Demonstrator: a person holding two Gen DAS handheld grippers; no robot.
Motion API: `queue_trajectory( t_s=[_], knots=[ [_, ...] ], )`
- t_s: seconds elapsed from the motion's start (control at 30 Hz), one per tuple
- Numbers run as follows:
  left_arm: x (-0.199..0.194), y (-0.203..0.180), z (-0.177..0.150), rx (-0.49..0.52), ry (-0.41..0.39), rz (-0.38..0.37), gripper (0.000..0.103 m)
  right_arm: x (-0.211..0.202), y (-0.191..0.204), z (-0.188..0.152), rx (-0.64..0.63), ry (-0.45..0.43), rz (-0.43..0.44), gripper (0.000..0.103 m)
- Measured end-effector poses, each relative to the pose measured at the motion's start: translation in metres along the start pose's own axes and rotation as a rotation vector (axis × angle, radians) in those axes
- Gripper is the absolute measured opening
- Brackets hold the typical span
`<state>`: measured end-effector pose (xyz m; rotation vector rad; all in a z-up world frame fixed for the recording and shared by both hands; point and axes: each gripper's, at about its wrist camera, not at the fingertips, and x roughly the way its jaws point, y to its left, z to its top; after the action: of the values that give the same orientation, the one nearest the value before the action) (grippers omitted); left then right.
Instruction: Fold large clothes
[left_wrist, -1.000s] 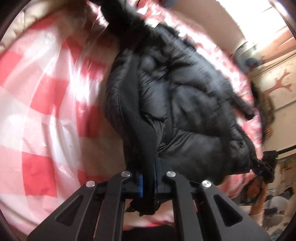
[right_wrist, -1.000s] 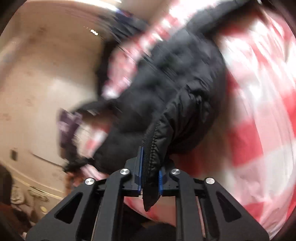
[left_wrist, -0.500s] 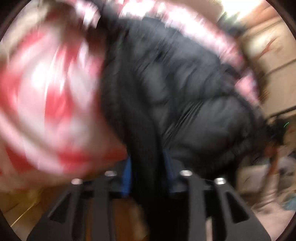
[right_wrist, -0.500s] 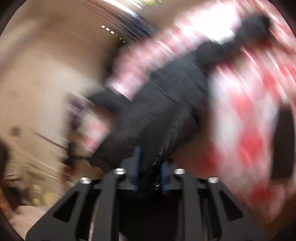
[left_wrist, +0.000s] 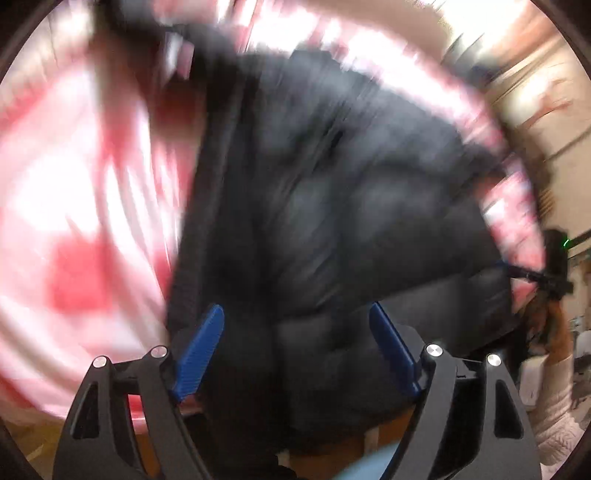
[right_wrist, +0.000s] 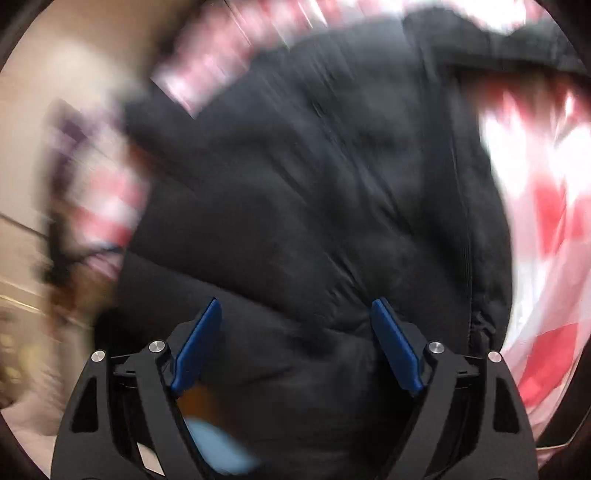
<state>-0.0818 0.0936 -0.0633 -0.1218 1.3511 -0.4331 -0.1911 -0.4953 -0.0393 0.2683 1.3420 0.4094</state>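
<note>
left wrist view: a red-and-white checked bed cover (left_wrist: 74, 206) fills the frame, and across it sprawls a black puffer jacket (left_wrist: 332, 206), its lower edge hanging over the near side of the bed. the left gripper (left_wrist: 295, 325) hovers above that edge with its jaws released; they have just been opening, blue pads (left_wrist: 201, 347) wide apart and pressing on nothing, quilted cloth lying below the gap. at far right the other tool and a sleeve in pale knit show past the bed's edge. right wrist view: the right gripper (right_wrist: 295, 325) stands the same way over the jacket (right_wrist: 314, 192), jaws let go and just been opening, pads (right_wrist: 197, 345) clear of the fabric, the checked cover (right_wrist: 546, 229) to one side.

by the look of it the jacket is light for its bulk, soft and springy, with a slick shell likely to slide on the cover and puff back out of a crease. a firm hold would be best at the hem or along the zip placket (right_wrist: 469, 221), where the cloth is thinner.

heavy motion blur smears both views. sleeves and hood are hard to tell apart, and the jacket's lowest edge is hidden behind the tools.
</note>
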Motion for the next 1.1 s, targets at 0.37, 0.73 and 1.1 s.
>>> queue_trajectory(
  t_s=[0.37,0.73,1.1],
  knots=[
    [-0.084,-0.105,0.066,0.096,-0.459,-0.017,0.096,-0.191,-0.169,0.027,0.384,-0.69,0.366,0.096],
    [0.049,-0.187,0.18,-0.046,-0.683,-0.191,0.096,-0.178,-0.42,0.114,0.979,-0.965,0.776,0.096],
    [0.092,-0.181,0.177,-0.058,-0.684,-0.168,0.096,-0.173,-0.485,0.145,0.971,-1.246,0.839,0.096]
  ],
)
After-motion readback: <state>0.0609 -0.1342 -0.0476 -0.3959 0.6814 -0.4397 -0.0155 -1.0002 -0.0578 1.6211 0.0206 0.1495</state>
